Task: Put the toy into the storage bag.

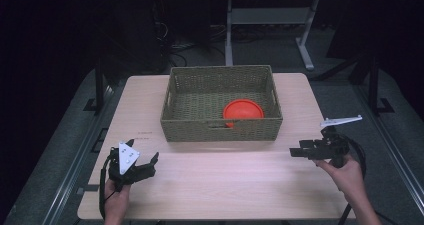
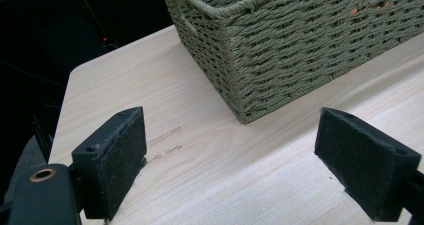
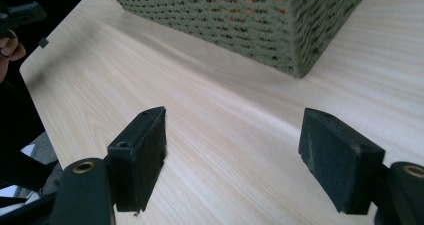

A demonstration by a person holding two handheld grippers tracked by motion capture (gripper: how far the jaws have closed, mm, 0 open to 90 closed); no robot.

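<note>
A green woven basket (image 1: pixel 220 127) stands at the middle back of the light wooden table (image 1: pixel 220 185). An orange bowl (image 1: pixel 243 110) lies inside it toward the front right. My left gripper (image 1: pixel 150 165) is held open near the table's front left, empty, with the basket's corner (image 2: pixel 280 50) ahead of its jaws. My right gripper (image 1: pixel 295 152) is open and empty at the front right, pointing left toward the basket's near corner (image 3: pixel 280 25). Orange shows through the weave (image 3: pixel 235 20) there.
A metal table frame (image 1: pixel 270 25) stands on the dark floor behind. The table's edges drop off close to both hands. Bare wood lies between the two grippers, in front of the basket.
</note>
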